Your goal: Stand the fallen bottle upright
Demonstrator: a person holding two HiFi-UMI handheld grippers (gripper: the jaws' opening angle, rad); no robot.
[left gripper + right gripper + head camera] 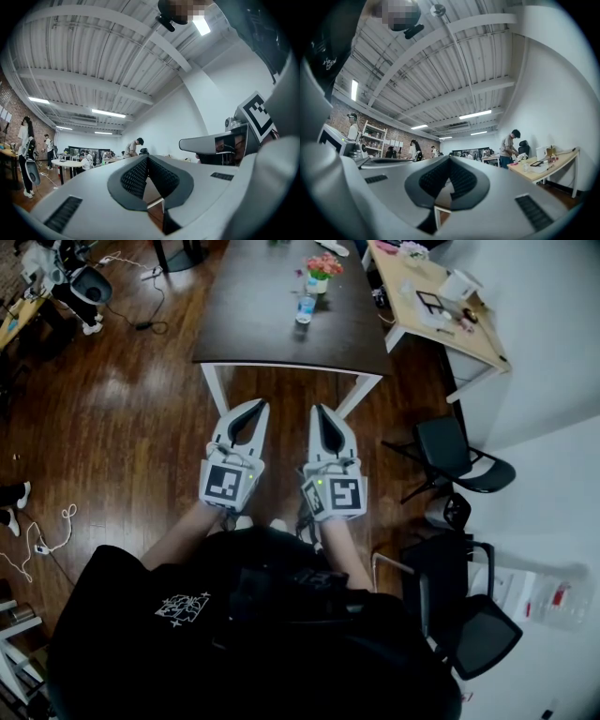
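Note:
A clear bottle (305, 307) with a blue label is on the dark table (253, 324), just in front of a pot of pink flowers (322, 267). From this height I cannot tell whether it lies or stands. My left gripper (261, 405) and right gripper (317, 409) are held side by side over the wood floor, short of the table's near edge and well apart from the bottle. Both point toward the table. Each is shut with nothing between its jaws, as the left gripper (147, 157) and right gripper (450, 157) show in their own views. The bottle is hidden in both gripper views.
The table's white legs (214, 388) stand just ahead of the grippers. A light wooden desk (450, 310) with small items is at the upper right. Black chairs (459, 454) (473, 624) stand to the right. Cables (47, 540) lie on the floor at left. People stand far off in the room (511, 145).

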